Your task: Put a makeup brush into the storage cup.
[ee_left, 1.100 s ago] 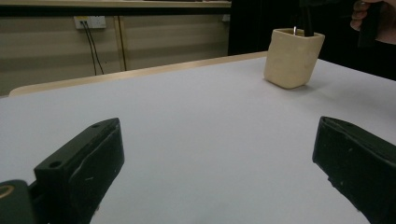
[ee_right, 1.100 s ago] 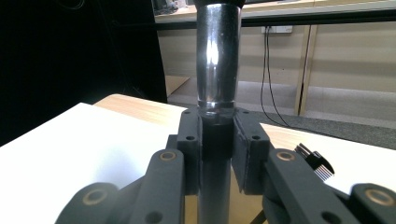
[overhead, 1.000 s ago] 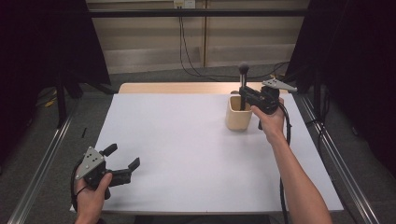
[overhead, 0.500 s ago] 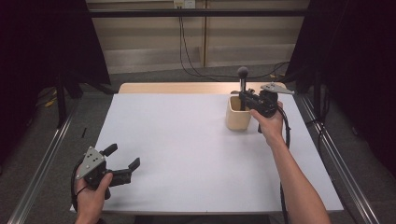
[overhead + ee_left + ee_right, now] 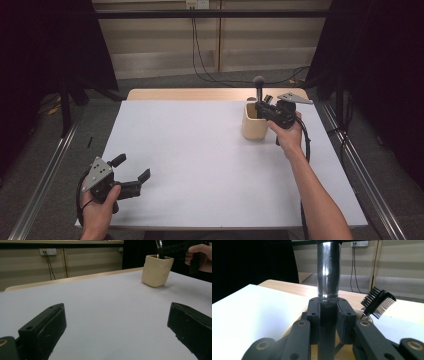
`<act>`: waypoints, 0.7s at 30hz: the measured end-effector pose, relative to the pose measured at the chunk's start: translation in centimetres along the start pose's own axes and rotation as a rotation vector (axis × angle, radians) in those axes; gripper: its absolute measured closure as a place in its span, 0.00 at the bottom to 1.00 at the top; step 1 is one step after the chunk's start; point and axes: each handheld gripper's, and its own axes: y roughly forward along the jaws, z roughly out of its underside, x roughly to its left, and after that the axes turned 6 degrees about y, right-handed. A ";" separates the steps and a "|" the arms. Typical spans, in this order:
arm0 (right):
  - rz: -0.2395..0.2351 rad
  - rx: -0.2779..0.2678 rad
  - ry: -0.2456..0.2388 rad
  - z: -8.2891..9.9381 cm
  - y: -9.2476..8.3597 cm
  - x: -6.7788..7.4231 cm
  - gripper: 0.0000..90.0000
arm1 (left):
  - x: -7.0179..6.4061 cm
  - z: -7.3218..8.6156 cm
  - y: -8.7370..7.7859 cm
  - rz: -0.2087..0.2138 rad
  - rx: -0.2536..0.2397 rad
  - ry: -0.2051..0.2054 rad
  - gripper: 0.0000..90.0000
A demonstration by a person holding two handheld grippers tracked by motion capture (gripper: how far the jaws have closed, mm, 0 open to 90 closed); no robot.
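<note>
Here, at the near left edge of the white desk (image 5: 200, 165), the left gripper (image 5: 131, 174) rests with jaws spread wide, nothing between them. Bare surface lies between it and the beige cup (image 5: 253, 122) at far right. Above the cup, the right gripper (image 5: 328, 312) is clamped on an upright brush (image 5: 328, 270) with a shiny metal handle and dark round top; a small black comb (image 5: 378, 302) pokes up beside it.

brush handle (image 5: 328, 270): glossy metal | cup (image 5: 253, 121): matt cream | table (image 5: 200, 150): smooth white
</note>
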 end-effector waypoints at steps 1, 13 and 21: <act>0.001 0.000 0.006 0.1 0.0 -0.1 0.84 | 0.0 0.0 0.0 -0.001 0.001 0.000 0.02; 0.016 0.025 0.003 0.8 0.0 -0.4 0.84 | 0.1 0.0 0.1 -0.002 0.001 0.002 0.02; 0.026 0.028 0.013 1.0 -0.2 -0.6 0.83 | 0.1 0.0 0.1 -0.003 0.002 -0.001 0.02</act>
